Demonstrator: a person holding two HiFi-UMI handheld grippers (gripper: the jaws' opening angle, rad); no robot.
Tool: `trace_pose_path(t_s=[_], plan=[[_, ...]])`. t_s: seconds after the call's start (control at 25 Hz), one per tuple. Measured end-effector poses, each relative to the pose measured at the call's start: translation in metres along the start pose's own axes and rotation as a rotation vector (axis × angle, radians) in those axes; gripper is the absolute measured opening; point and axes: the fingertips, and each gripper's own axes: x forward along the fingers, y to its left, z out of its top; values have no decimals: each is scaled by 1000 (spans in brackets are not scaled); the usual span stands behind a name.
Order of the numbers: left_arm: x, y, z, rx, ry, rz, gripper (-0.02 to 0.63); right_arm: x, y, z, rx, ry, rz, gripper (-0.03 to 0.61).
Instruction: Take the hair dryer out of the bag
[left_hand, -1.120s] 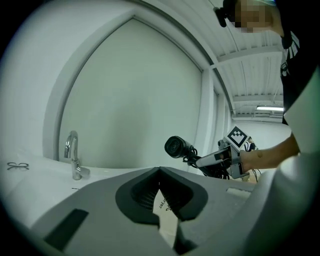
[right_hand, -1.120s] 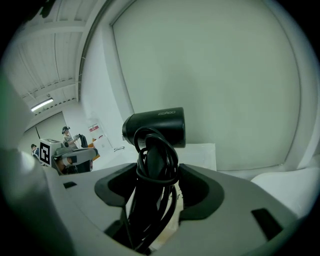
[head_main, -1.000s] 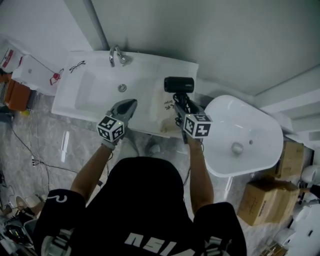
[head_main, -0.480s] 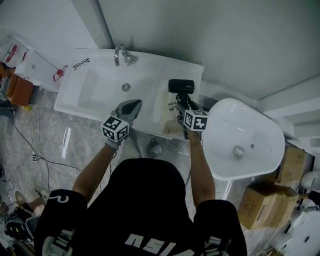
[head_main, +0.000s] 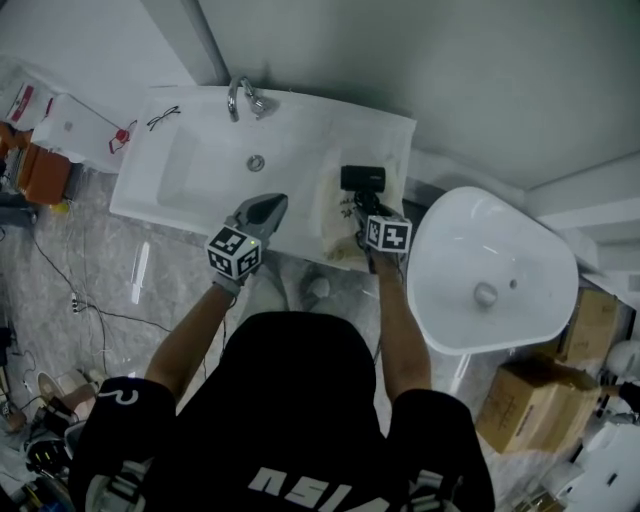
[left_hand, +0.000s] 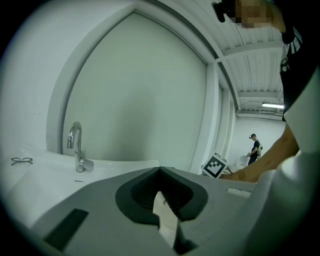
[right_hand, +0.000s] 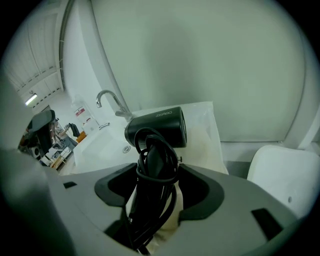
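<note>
The right claw (right_hand: 155, 172) stands wide apart and grips the black hair dryer (right_hand: 160, 127) by its handle, which has the black cord (right_hand: 150, 167) wound round it. The dryer stands upright, barrel on top, with its handle and the cord filling the gap between the jaws. The cream bag (head_main: 332, 215) lies flat on the right-hand ledge of the white washbasin (head_main: 150, 200), directly under and behind the dryer. In the right gripper view a fold of that cream fabric shows below the handle, between the jaws. The dryer's barrel is clear of the bag.

The left claw (head_main: 272, 206) is closed, pinching a pale strip (left_hand: 165, 212) with a little print on it. I cannot tell what the strip belongs to. This claw hangs over the front edge of the washbasin, left of the bag and apart from the dryer.

A chrome faucet (head_main: 240, 98) stands at the back of the bowl, and a pair of eyeglasses (head_main: 163, 120) lies on the far left corner. An oval white basin (head_main: 520, 300) sits just right of the washbasin, with cardboard boxes (head_main: 520, 405) on the floor beside it.
</note>
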Motion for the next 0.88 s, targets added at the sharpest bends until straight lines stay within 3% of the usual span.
trace_pose_path(t_s=[0.44, 0.88], plan=[[-1, 7, -13, -16, 36, 22, -2, 29, -18, -47, 59, 117, -29, 258], [-2, 13, -11, -7, 37, 28, -2, 22, -13, -49, 81, 102, -23, 295]])
